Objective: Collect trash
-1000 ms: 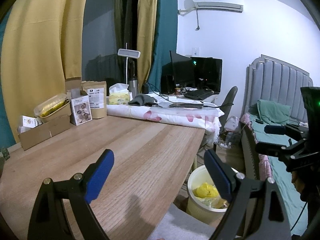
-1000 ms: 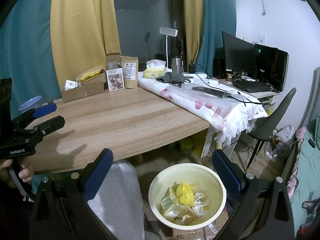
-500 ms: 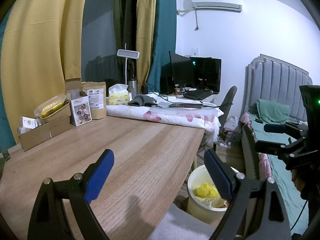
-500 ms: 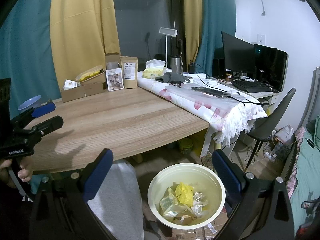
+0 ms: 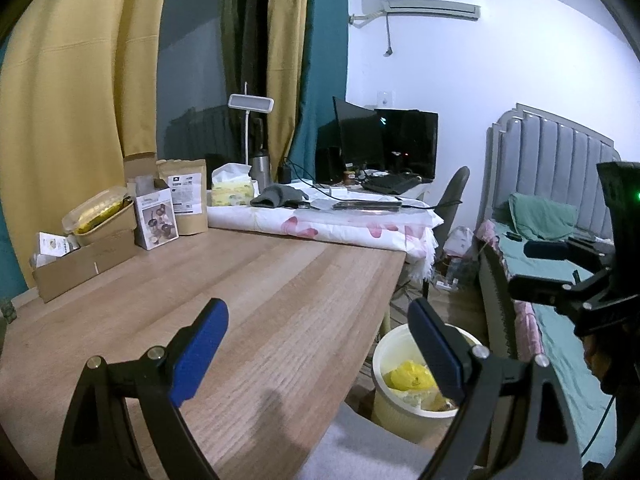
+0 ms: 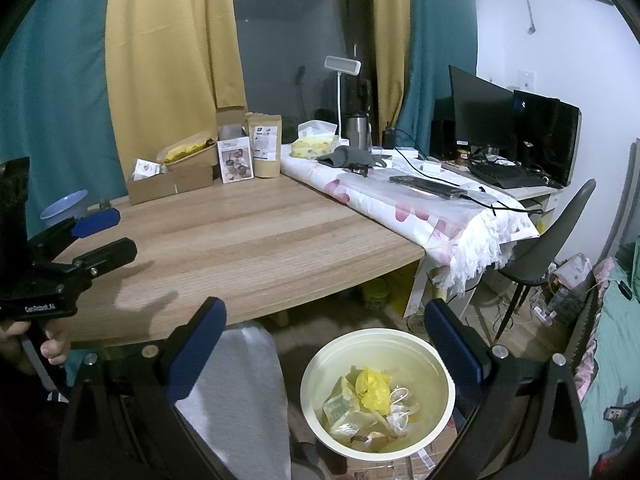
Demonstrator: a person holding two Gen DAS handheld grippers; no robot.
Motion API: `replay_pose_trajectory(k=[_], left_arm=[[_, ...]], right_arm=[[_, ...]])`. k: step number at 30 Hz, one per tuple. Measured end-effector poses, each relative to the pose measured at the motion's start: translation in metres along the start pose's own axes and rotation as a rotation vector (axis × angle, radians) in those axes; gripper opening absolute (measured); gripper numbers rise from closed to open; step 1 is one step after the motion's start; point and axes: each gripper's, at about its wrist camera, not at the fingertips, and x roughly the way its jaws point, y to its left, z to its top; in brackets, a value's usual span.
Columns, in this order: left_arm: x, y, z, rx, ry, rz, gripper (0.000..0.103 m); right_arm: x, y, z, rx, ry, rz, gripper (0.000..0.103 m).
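Bedroom, bare wooden surface (image 5: pixel 256 304) | both grippers' fingers stayed spread, empty: left gripper (image 5: pixel 316 354), right gripper (image 6: pixel 326 350) | nothing shifted; round cream plastic bin (image 6: pixel 400 338) held trash; collection looked finished.

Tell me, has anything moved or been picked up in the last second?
Almost nothing. The left gripper drifted very slightly; the right gripper barely shifted over the trash bin. Both stayed open and empty. The wooden table and the bin's contents look unchanged.

trash bin (image 5: pixel 394 404) partly behind left claw, package labels (image 6: pixel 236 160) unreadable
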Motion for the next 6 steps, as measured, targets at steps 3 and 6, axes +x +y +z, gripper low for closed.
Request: replay_pose_trajectory(k=[3,6], left_arm=[[-0.0006,-0.0005,-0.0006,0.006,0.001,-0.004,0.091],[-0.0011,0.0001,0.0002,0.012,-0.002,-0.011,0.091]], right_arm=[[0.0,0.0034,-0.0007,-0.004,0.001,0.003,0.099],[-0.0006,0.0048,-0.0003,-0.007,0.003,0.007,0.099]])
